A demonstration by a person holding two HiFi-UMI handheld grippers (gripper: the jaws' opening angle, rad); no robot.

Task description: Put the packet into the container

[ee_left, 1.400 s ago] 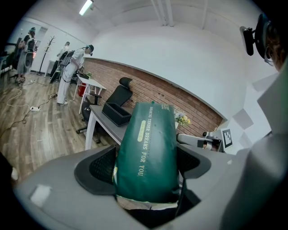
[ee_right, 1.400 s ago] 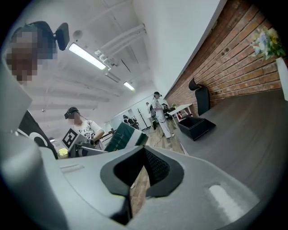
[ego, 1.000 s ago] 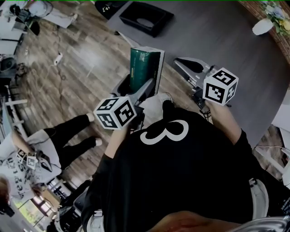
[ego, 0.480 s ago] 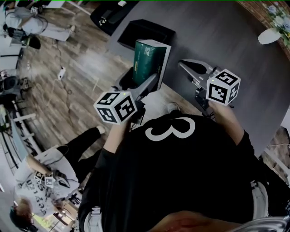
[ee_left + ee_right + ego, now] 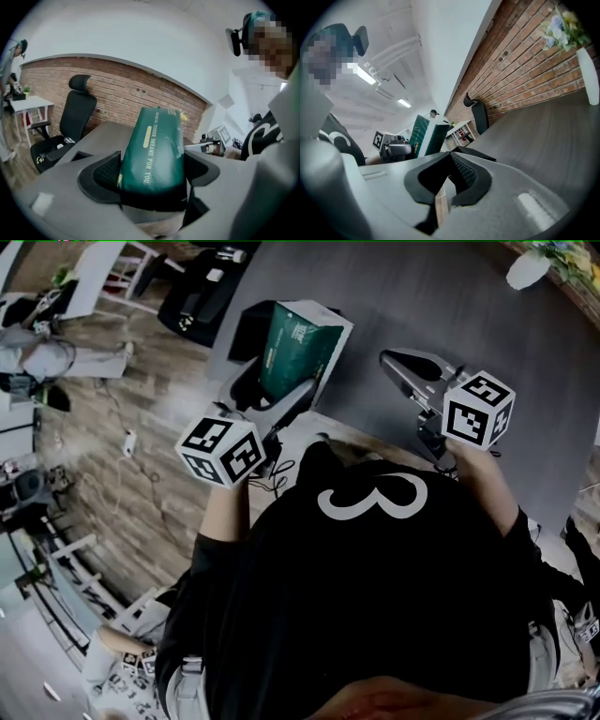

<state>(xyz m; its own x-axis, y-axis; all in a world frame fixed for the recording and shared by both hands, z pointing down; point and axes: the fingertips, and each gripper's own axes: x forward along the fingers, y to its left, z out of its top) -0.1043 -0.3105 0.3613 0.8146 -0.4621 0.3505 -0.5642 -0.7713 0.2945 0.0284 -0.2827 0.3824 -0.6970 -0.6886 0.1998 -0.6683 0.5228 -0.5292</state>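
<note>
The green packet is clamped at its near end by the left gripper, with its long axis in line with the jaws and directed at the black container just beyond, whereas the right gripper, jaws together and empty, is held farther off.

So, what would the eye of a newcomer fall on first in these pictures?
The dark green soft packet with gold lettering strikes first, clamped between the jaws of the left gripper in the middle of its view. In the head view, a black rectangular container shows partly behind it on the grey table, while the right gripper holds nothing, jaws together.
</note>
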